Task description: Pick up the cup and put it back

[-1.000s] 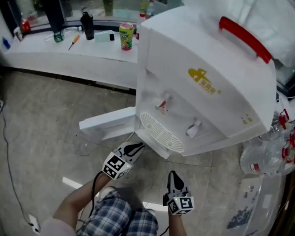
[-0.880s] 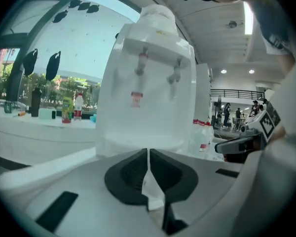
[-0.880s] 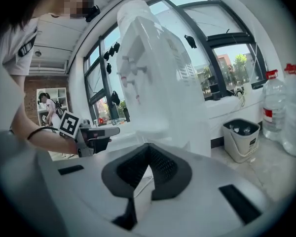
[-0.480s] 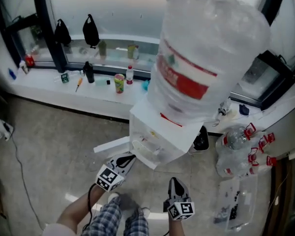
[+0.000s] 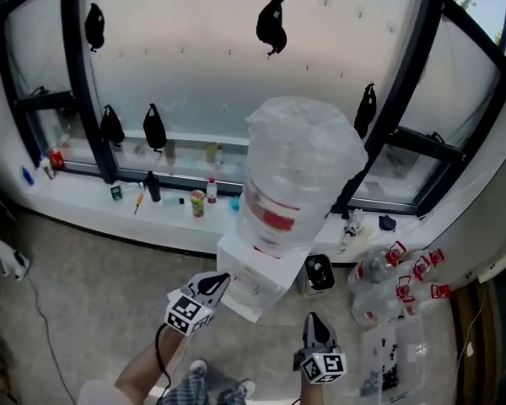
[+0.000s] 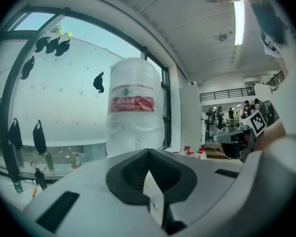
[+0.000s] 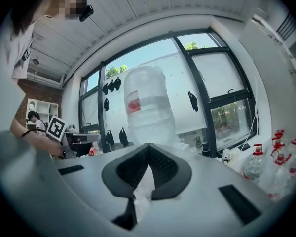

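cup is not to be seen in any view, so neither claw has it. left claw (image 5: 218,282) is closed on nothing and right claw (image 5: 316,326) is closed and empty too, both held level near the person, likely just carried since no grasp is under way. just beyond them stands the white water dispenser (image 5: 255,287) under its big bottle (image 5: 295,175). far off runs the window ledge (image 5: 84,199), and spare water bottles (image 5: 388,281) sit at right.
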`<state>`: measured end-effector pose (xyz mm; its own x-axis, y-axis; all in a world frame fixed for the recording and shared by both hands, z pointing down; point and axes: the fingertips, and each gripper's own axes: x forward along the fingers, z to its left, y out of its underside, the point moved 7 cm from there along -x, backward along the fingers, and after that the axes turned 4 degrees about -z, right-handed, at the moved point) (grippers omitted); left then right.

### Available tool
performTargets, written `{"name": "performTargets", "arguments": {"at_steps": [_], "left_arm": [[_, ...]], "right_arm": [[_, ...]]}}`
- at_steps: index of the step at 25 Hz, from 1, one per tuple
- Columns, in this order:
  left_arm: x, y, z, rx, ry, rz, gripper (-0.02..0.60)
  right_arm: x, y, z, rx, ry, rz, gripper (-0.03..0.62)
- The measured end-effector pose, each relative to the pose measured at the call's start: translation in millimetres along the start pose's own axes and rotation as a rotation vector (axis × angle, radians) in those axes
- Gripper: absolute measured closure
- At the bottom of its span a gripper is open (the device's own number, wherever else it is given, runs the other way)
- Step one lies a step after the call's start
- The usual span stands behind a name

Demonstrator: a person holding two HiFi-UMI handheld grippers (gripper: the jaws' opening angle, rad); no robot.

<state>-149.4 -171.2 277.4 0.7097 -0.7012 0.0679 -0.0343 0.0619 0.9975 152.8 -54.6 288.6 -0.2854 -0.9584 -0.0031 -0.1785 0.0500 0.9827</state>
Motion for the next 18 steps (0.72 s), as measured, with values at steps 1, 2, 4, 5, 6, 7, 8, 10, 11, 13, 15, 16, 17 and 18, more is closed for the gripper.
{"name": "performTargets", "arguments": {"at_steps": [1, 2, 4, 5, 6, 7, 8, 10, 11, 13, 15, 16, 17, 18], "left_arm": [[-2.3, -9.3, -2.4, 0.0, 0.007, -0.005, 0.557], [-3.7, -17.3, -3.7, -0.003, 0.01, -0.012, 0.557], [-5.6, -30.0, -6.2, -0.01, 0.005, -0.028, 0.557], [-6.7, -34.4, -8.2, -0.01, 0.001, -0.034, 0.557], [-7.6, -37.6, -10.4, -0.008, -0.003, -0.037, 0.557], [-7.9, -40.0, -12.5, -0.007, -0.005, -0.038, 0.557], [-7.8, -41.9, -14.4, -0.006, -0.006, -0.041, 0.557], [-7.7, -44.4, -17.4, -0.006, -0.006, -0.049, 0.557], [-7.9, -45.2, -18.2, -0.004, -0.007, -0.054, 0.557], [-7.5, -46.2, -18.2, 0.0, -0.006, -0.06, 0.557], [-5.3, -45.6, -18.3, -0.005, -0.002, -0.062, 0.557], [-4.9, -45.7, -18.1, -0.009, -0.001, -0.063, 0.557], [-5.5, -46.5, -17.3, -0.012, -0.004, -0.066, 0.557], [-6.7, -47.3, -16.2, -0.015, -0.009, -0.069, 0.557]], "right_arm": [[-3.7, -10.9, 1.5, 0.003, 0.004, -0.017, 0.577], [-6.6, -20.6, 2.5, 0.004, 0.008, -0.034, 0.577], [-11.7, -35.6, 3.8, 0.0, 0.015, -0.063, 0.577], [-14.1, -41.4, 4.3, -0.003, 0.015, -0.074, 0.577], [-16.3, -46.3, 4.1, -0.006, 0.015, -0.083, 0.577], [-18.3, -50.3, 2.7, -0.009, 0.018, -0.092, 0.577], [-20.5, -53.8, 0.4, -0.012, 0.024, -0.102, 0.577], [-25.3, -59.6, -5.1, -0.015, 0.04, -0.124, 0.577], [-27.3, -61.4, -8.0, -0.013, 0.049, -0.138, 0.577], [-29.2, -62.6, -13.5, -0.013, 0.066, -0.161, 0.578], [-30.1, -64.0, -16.8, -0.038, 0.077, -0.165, 0.579], [-30.2, -64.5, -17.0, -0.052, 0.077, -0.163, 0.579], [-29.6, -65.5, -16.0, -0.061, 0.076, -0.162, 0.579], [-28.5, -66.7, -14.7, -0.063, 0.073, -0.162, 0.579]]}}
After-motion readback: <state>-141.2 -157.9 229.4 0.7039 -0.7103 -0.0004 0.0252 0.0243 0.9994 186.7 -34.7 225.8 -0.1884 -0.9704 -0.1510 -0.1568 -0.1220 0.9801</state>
